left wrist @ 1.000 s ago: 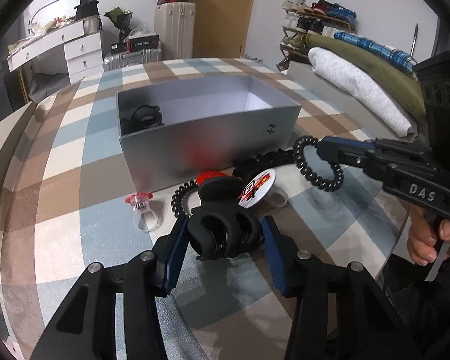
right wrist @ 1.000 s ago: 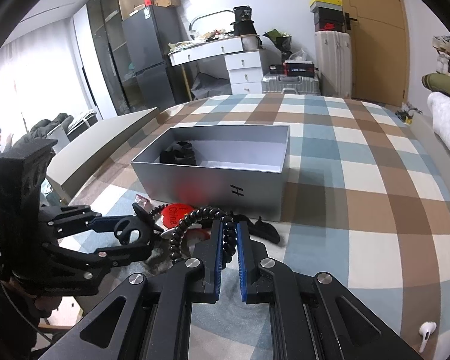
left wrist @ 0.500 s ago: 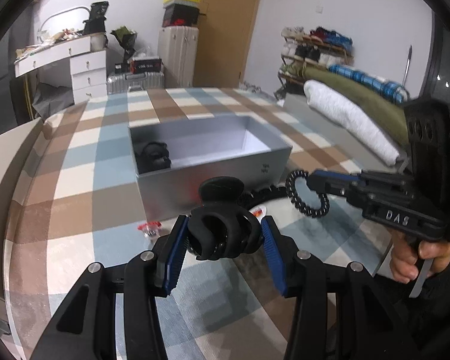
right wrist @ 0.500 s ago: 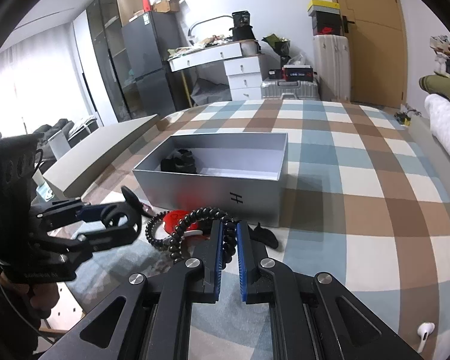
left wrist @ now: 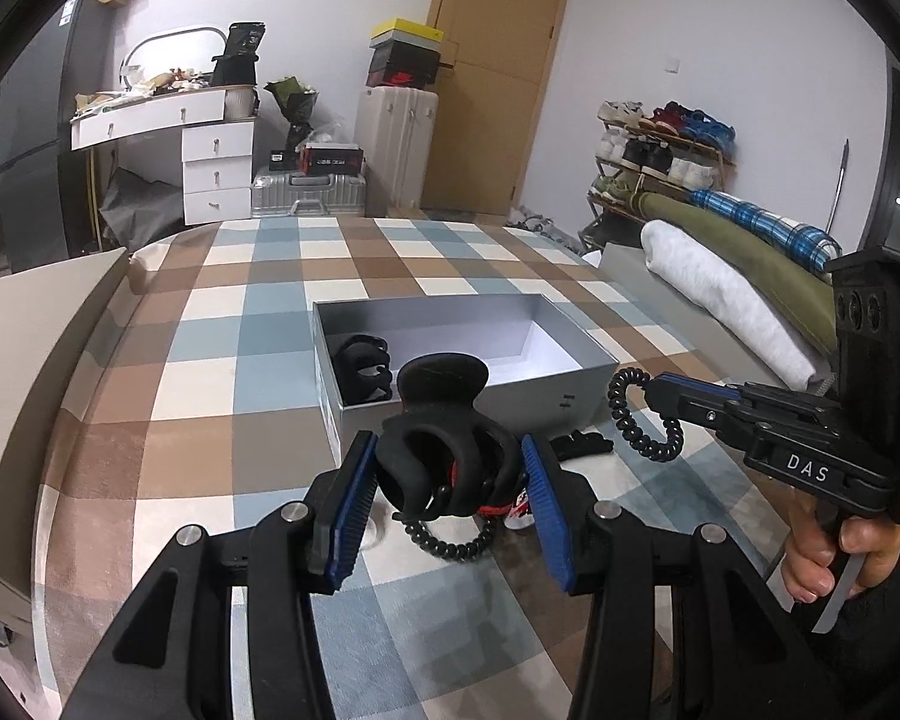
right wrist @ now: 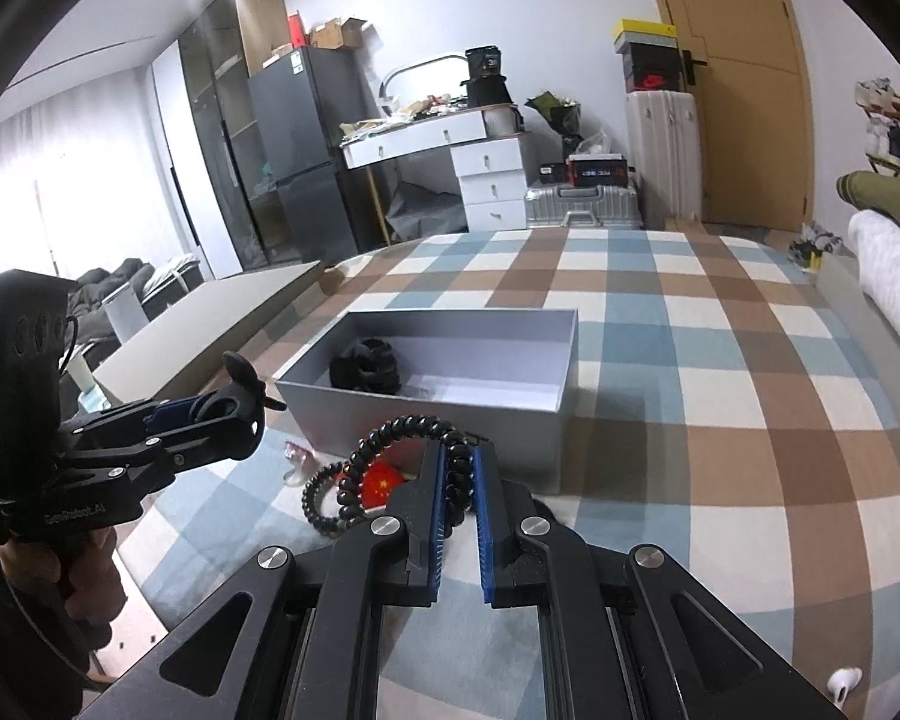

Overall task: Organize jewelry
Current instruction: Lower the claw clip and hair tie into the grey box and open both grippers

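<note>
A black claw hair clip [left wrist: 441, 381] hangs above the checked bedspread in front of the grey box, with my left gripper [left wrist: 448, 450] shut on it. In the right wrist view the same clip [right wrist: 240, 375] sticks up from the left gripper [right wrist: 234, 408]. My right gripper [right wrist: 461, 468] is shut on a black spiral hair tie [right wrist: 390, 432], held near the box's front wall. The left wrist view has that tie [left wrist: 627, 414] dangling from the right gripper [left wrist: 657, 387]. The open grey box [right wrist: 564, 372] holds another black claw clip [right wrist: 366, 366].
Below the grippers on the bedspread lie a second spiral tie [right wrist: 318, 498], a red badge [right wrist: 381, 483], a small clear piece with red [right wrist: 297, 462] and a small black clip [left wrist: 582, 444]. A white earbud [right wrist: 843, 681] sits near right. Rolled bedding [left wrist: 720, 294] lines the right edge.
My left gripper has lifted the black claw clip off the bedspread and tilted up, so the box now sits lower in its view. The right gripper has stayed put with the spiral tie.
</note>
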The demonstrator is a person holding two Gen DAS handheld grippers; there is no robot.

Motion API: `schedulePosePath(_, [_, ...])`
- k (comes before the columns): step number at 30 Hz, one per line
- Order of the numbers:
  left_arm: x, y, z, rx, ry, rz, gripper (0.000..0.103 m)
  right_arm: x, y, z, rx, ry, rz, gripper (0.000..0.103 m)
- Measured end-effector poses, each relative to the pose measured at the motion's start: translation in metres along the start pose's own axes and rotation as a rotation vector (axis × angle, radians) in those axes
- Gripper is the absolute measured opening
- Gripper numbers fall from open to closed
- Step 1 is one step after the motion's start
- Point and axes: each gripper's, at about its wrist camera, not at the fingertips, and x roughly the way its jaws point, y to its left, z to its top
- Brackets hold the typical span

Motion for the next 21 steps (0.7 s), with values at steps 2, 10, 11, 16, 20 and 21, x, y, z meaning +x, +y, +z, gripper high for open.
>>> schedulePosePath(2, [0.001,0.001,0.001,-0.002,-0.001,0.004,0.043,0.000,0.000,0.002,-0.005,-0.004,-0.002,0.008])
schedulePosePath(10, [0.009,-0.005,0.014,0.023,-0.013,0.002,0.043,0.002,-0.006,0.019,0.015,-0.021,0.001,0.008])
schedulePosePath(11, [0.012,-0.004,0.017,0.023,-0.014,0.004,0.043,0.003,-0.007,0.021,0.025,-0.025,0.005,0.008])
schedulePosePath(16, [0.020,-0.004,0.026,0.032,-0.022,0.026,0.043,0.013,-0.014,0.033,0.070,-0.031,0.024,0.008])
schedulePosePath(20, [0.035,0.002,0.032,0.017,-0.002,0.032,0.043,0.027,-0.019,0.037,0.105,-0.016,0.026,0.009])
schedulePosePath(21, [0.038,0.002,0.033,0.016,0.003,0.033,0.043,0.030,-0.019,0.037,0.107,-0.012,0.025,0.008])
